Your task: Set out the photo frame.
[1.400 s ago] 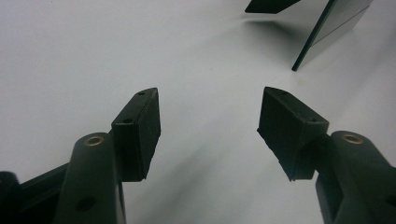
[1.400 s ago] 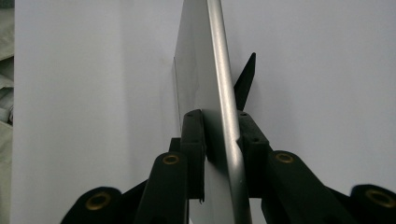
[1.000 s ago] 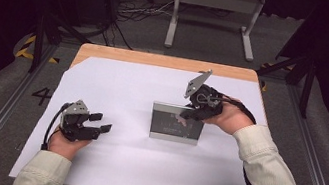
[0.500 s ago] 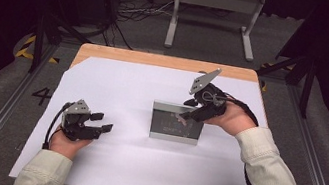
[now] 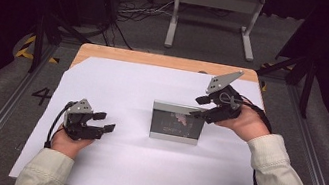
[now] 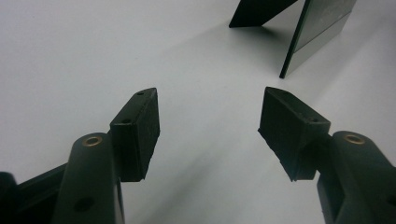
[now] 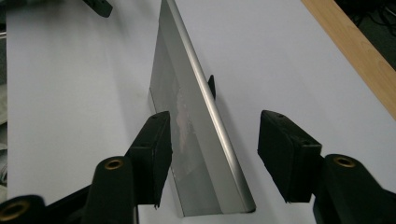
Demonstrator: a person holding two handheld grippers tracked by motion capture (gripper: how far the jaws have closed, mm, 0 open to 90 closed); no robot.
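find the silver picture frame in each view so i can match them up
High view: the silver picture frame stands mid-table, facing the person, with the right gripper at its top right corner.
Left gripper view: upper right, seen edge-on, its black prop behind it.
Right gripper view: centre, top edge running up the picture, between the open jaws.
Shared landmark: the white sheet under the frame.

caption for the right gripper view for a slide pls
Right gripper open, its fingers straddling the top edge of an upright silver picture frame on a white table cover.
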